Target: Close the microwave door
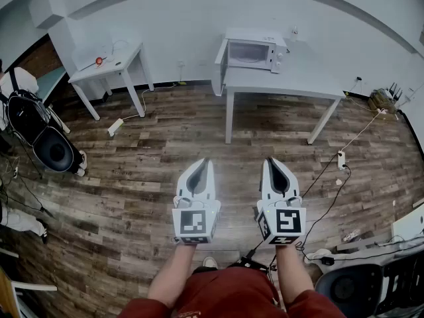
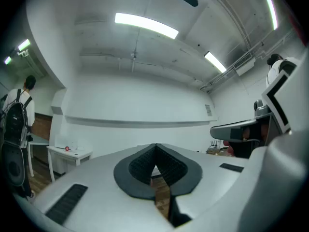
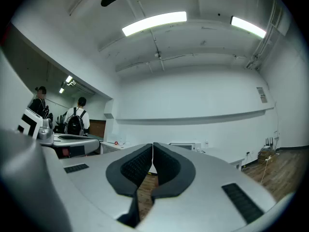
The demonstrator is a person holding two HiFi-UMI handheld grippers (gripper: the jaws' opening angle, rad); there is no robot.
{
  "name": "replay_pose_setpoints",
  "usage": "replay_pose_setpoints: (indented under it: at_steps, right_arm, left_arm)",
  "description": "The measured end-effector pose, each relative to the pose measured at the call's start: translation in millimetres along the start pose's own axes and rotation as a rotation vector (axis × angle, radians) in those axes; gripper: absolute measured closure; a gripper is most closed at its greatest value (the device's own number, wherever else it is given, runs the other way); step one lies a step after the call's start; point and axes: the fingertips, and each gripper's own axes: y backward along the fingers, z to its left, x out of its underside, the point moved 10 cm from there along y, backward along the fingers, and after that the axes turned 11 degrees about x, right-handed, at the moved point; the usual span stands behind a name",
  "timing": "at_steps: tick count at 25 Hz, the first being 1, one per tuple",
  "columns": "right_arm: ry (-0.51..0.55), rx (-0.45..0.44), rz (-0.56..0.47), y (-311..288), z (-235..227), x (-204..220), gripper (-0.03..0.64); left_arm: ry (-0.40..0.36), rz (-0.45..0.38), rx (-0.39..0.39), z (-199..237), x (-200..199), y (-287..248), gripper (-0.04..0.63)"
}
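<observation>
I see the left gripper [image 1: 206,161] with its jaws pressed together and nothing between them. The right gripper [image 1: 270,160] beside it is the same, closed and empty. Both hang above the wooden floor [image 1: 152,151]. The microwave [image 1: 257,53] stands on a white table [image 1: 291,85] by the far wall, well apart from the grippers. Its door [image 1: 220,53] is swung open on the left.

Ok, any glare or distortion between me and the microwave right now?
Head view: heavy fisheye bending, even light, microwave small but sharp. Left gripper view: dark vignetted corners, bright ceiling strip, microwave not made out. Right gripper view: same vignette, microwave only a small sliver, no glare on it.
</observation>
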Motion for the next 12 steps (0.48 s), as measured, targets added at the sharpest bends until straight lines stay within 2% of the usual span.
replay_pose_setpoints:
  at_steps: [12]
  right_arm:
    - [0.017, 0.011, 0.012, -9, 24, 2, 0.589]
  left_arm:
    - [0.009, 0.000, 0.001, 27, 4, 7, 0.569]
